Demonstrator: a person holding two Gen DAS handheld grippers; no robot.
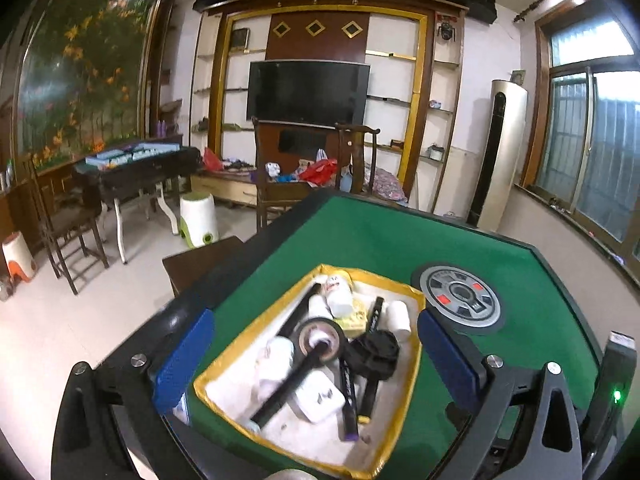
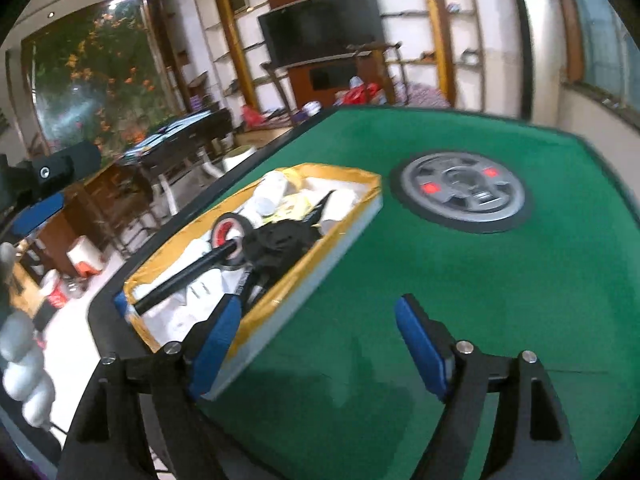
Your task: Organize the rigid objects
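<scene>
A shallow white tray with a yellow rim [image 1: 208, 376] sits on the green table and also shows in the right wrist view [image 2: 340, 236]. It holds a black tape roll [image 1: 320, 340], a black rod [image 1: 292, 384], a white plug adapter [image 1: 316, 396], white bottles [image 1: 338, 292], a black cap [image 1: 374, 354] and pens. My left gripper [image 1: 316, 356] is open and empty, its blue pads either side of the tray. My right gripper [image 2: 316, 348] is open and empty, above the felt beside the tray's near right edge.
The green felt table [image 1: 500, 360] has a round grey and black centre panel [image 1: 462, 296], which also shows in the right wrist view [image 2: 462, 192]. Dark raised rim [image 1: 224, 276] runs along the table's left edge. Chairs, a second table and stools stand beyond.
</scene>
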